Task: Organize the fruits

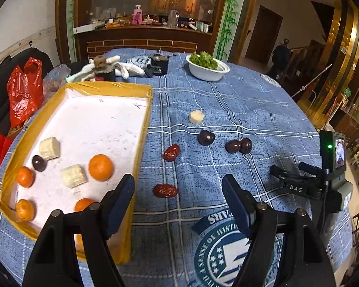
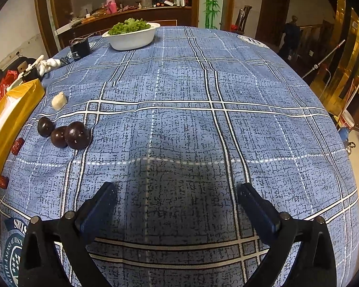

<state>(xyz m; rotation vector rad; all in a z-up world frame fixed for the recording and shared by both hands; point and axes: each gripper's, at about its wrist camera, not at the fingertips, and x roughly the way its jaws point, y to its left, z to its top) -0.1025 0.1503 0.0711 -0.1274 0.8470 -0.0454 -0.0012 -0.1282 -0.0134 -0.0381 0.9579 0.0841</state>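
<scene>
A yellow-rimmed white tray (image 1: 143, 124) lies at the left and holds several oranges (image 1: 100, 167), two pale banana pieces (image 1: 73, 175) and one dark plum (image 1: 39, 163). On the blue cloth beside it lie two red dates (image 1: 165, 190), (image 1: 171, 152), three dark plums (image 1: 206, 137), (image 1: 238, 146) and a banana piece (image 1: 196, 117). My left gripper (image 1: 178, 191) is open and empty, its left finger over the tray's near right rim. My right gripper (image 2: 177, 196) is open and empty over bare cloth, right of the plums (image 2: 77, 135). The right gripper's body (image 1: 299, 186) shows in the left wrist view.
A white bowl of greens (image 1: 207, 65) stands at the far side of the table. A black box (image 1: 159, 65) and white gloves (image 1: 122, 68) lie behind the tray. Red plastic bags (image 1: 24, 91) sit off the table's left edge. The table edge curves off on the right.
</scene>
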